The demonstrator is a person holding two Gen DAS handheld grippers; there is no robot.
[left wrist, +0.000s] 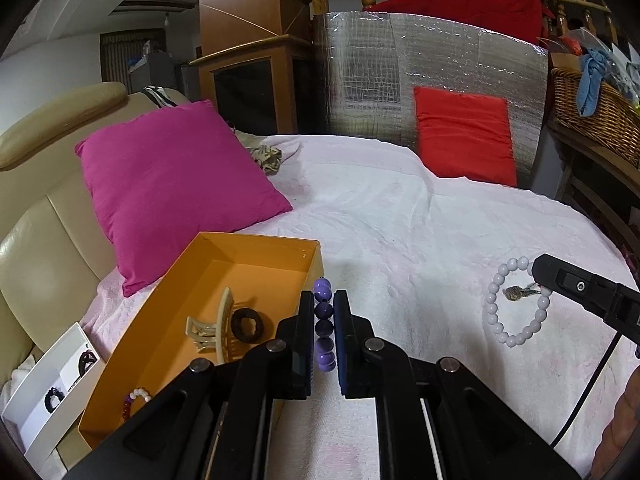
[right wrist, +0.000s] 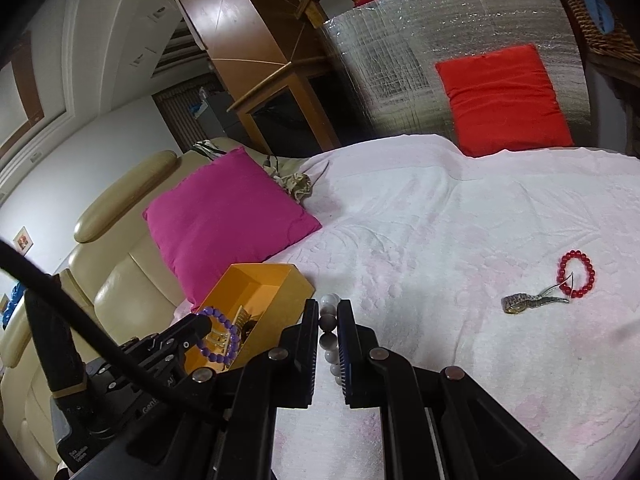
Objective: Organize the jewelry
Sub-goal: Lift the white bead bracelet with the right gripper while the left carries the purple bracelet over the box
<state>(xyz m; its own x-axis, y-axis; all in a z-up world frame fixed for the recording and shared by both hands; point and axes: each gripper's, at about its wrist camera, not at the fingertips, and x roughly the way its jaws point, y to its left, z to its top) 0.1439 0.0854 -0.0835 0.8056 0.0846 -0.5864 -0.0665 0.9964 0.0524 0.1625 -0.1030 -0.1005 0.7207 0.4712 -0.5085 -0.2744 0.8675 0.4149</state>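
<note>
The left hand-held gripper is clamped on a purple bead bracelet, held just beside the near right corner of the orange box on the white blanket. The right hand-held gripper is clamped on a white bead bracelet. Inside the box lie a cream hair claw and a black hair tie — farther right on the blanket, a red bead bracelet touches a metal watch.
</note>
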